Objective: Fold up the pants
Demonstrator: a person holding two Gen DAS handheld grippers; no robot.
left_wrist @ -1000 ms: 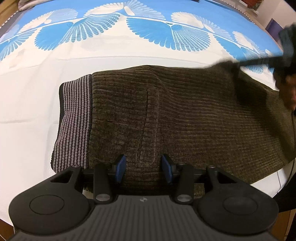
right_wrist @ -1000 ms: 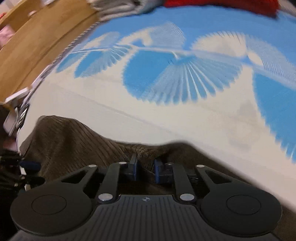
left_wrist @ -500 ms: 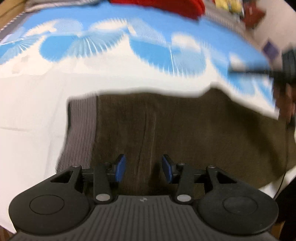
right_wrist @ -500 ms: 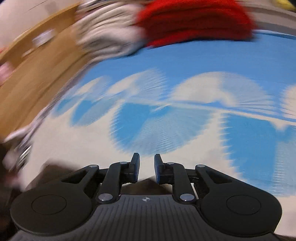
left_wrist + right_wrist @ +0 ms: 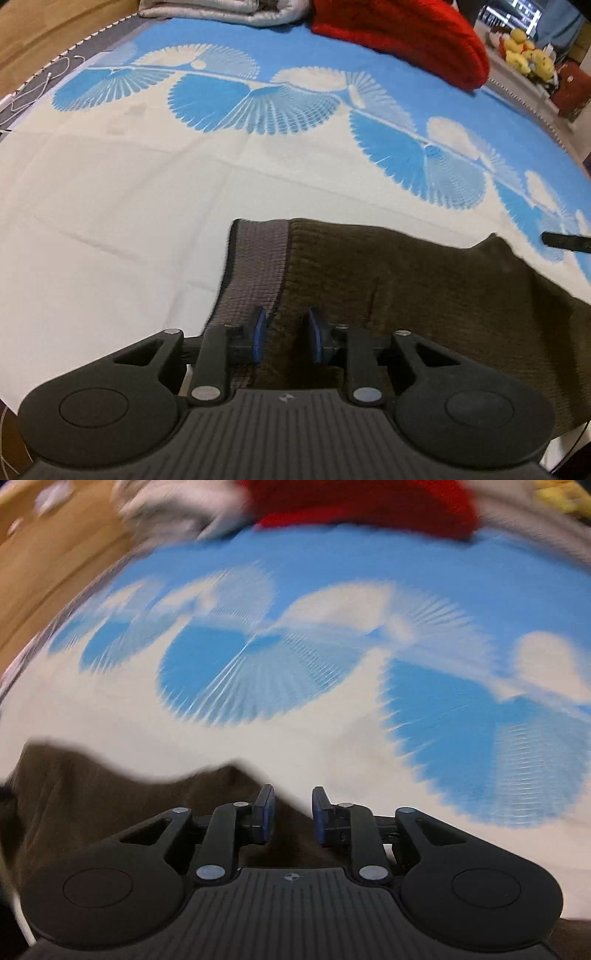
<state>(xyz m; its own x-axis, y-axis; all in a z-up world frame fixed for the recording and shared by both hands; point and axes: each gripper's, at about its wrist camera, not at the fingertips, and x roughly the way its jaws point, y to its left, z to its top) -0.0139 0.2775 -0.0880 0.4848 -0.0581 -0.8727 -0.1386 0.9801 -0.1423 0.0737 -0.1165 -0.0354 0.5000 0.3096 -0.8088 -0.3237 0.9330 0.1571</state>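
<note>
- Left gripper (image 5: 284,339), seen from its own wrist camera, points down at the pants (image 5: 406,295); its jaws are closing, the blue pads (image 5: 259,338) still a little apart, with brown ribbed cloth lying in the gap just beside the grey striped waistband (image 5: 258,258). I cannot tell whether the pads press on the cloth yet.
- From that same view the pants spread from the waistband at the middle out to the right edge, flat on the bedspread (image 5: 110,221), white near me and blue with fan shapes further off.
- Beyond, a red knit bundle (image 5: 406,33) and a folded grey blanket (image 5: 221,11) lie at the far edge of the bed, well apart from the pants.
- Right gripper (image 5: 293,818), in its own blurred view, has its jaws opening, the pads (image 5: 266,818) standing apart. A brown edge of the pants runs under the left pad and into the gap; the right pad is over white bedspread. Nothing looks pinched.
- There the pants fill the lower left, near the gripper body.
</note>
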